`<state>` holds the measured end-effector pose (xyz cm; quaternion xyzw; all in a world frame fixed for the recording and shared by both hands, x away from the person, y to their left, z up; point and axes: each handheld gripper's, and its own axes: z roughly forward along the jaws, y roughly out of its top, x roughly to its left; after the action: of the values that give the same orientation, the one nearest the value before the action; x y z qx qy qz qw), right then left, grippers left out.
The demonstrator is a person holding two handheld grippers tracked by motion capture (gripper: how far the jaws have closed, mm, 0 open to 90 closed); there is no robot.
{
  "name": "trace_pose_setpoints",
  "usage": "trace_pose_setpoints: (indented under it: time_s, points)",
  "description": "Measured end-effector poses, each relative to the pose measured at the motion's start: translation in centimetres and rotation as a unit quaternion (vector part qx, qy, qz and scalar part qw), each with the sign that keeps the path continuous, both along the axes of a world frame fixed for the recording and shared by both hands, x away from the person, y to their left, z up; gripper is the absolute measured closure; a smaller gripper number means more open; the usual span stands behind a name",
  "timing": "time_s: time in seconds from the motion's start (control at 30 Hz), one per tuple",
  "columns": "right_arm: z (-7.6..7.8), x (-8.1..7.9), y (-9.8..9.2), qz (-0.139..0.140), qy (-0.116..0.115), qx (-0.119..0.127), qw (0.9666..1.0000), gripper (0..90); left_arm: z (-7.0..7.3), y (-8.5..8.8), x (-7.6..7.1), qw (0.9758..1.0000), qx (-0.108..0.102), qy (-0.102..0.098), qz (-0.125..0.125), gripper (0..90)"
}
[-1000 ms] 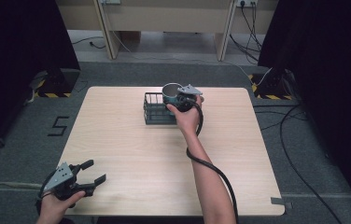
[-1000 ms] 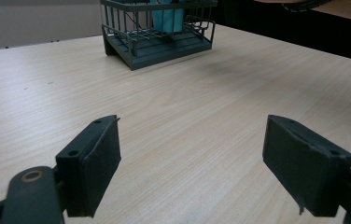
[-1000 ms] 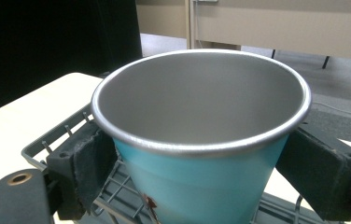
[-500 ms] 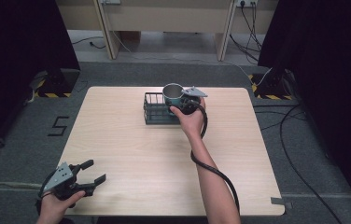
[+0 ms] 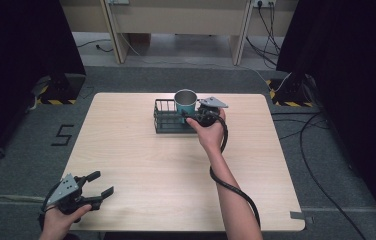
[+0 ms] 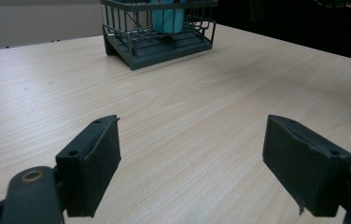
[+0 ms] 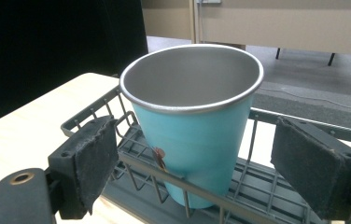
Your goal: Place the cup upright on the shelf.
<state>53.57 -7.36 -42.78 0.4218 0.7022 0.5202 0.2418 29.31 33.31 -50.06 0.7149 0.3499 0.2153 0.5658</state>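
A teal metal cup stands upright in the right end of a dark wire basket at the far middle of the table. My right gripper is at the basket's right front, open. In the right gripper view the cup sits beyond the basket's wire rim, with one pad on either side and neither touching it. My left gripper rests open at the table's near left corner. In the left gripper view nothing lies between its pads, and the basket with the cup is far ahead.
The light wooden table is bare between the basket and the left gripper. The right gripper's cable trails along the forearm toward the near edge. Desk legs and cables stand on the floor beyond the far edge.
My right gripper has drawn back to the right off the cup, which stays standing in the basket. The left gripper has not moved.
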Motion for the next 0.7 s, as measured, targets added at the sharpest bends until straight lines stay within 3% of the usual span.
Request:
trace_pose_setpoints:
  time_s: [0.7]
  points:
    - [0.4, -2.3, -1.7, -0.002, -0.009, -0.009, 0.9999, 17.2, 0.0, 0.0, 0.0, 1.0000, 0.001, 0.000, 0.002, 18.4]
